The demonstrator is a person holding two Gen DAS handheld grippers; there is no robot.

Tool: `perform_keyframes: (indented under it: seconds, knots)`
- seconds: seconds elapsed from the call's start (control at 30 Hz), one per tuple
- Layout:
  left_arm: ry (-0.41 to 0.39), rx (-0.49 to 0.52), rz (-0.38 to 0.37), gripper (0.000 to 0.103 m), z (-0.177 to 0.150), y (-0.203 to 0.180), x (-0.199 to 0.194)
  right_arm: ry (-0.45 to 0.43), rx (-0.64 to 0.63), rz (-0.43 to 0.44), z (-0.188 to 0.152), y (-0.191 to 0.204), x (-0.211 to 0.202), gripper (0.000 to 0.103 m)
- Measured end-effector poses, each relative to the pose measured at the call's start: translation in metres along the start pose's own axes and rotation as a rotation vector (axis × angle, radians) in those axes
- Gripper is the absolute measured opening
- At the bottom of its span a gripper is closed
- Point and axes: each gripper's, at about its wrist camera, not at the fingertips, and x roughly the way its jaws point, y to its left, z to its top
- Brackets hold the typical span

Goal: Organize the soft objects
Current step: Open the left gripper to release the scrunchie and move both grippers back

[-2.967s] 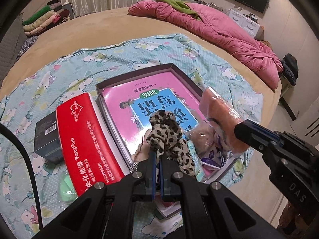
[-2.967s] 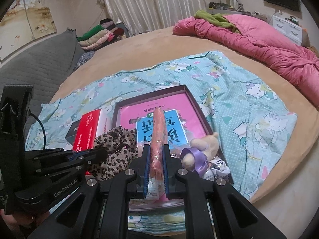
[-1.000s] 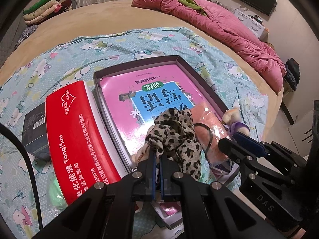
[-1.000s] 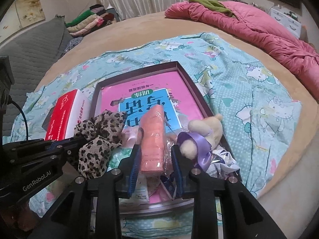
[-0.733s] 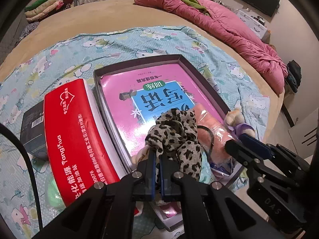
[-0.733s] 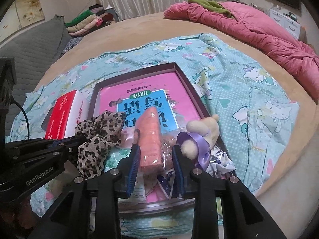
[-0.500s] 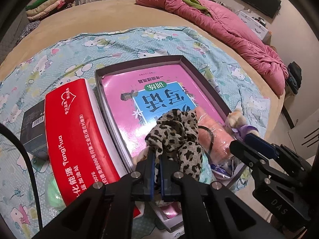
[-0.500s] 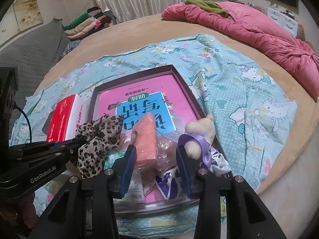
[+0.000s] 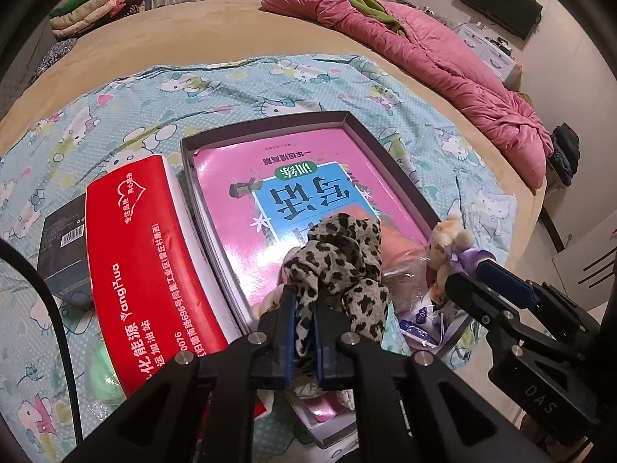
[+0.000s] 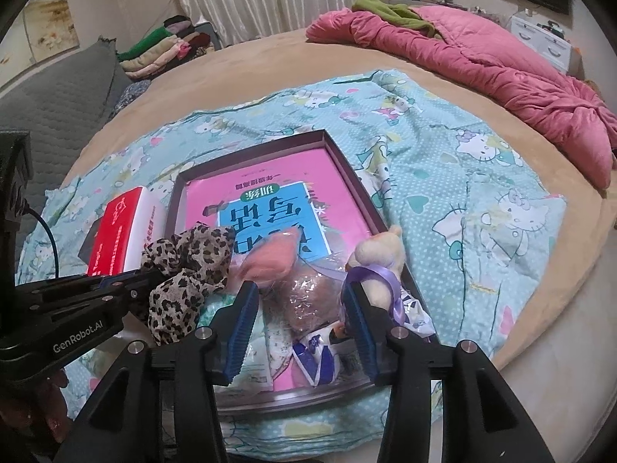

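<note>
Left hand-held gripper [image 9: 304, 326] is clamped on the leopard-print scrunchie [image 9: 343, 266], holding it above the near end of the shallow box [image 9: 270, 123]; its jaws have just begun to ease. Right hand-held gripper [image 10: 299, 322] has just been opening and stands apart, the peach item in its clear bag [image 10: 273, 258] lying released in the box, touching neither pad. Judging by this, placing is under way; next, the scrunchie needs lowering and letting go. It looks gathered and floppy; the bag is crinkly, the plush toy [image 10: 380, 266] fuzzy, ribbon-tied.
</note>
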Motion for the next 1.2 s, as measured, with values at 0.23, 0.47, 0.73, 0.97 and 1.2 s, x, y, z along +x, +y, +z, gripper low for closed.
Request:
perform_keyframes:
  seconds: [0.23,0.47,0.73,0.97,1.2]
  knots:
    - [0.002,-0.011,-0.011,0.019,0.001,0.001,-0.002,-0.005,-0.002,-0.004,0.001,0.000,-0.004,0.049]
    - [-0.026,-0.008,-0.026,0.043,0.003,0.000,-0.013,-0.016,0.008,-0.006,0.003,0.000,-0.010,0.053]
    - [-0.050,0.001,-0.016,0.057,0.006,0.001,-0.034,-0.050,0.014,-0.010,0.008,0.002,-0.025,0.055]
    - [-0.087,-0.017,0.020,0.060,-0.001,0.018,-0.065,-0.073,-0.024,0.044,0.010,0.026,-0.042,0.060]
    - [-0.125,-0.046,0.067,0.063,-0.012,0.048,-0.096,-0.084,-0.102,0.101,0.008,0.070,-0.055,0.067]
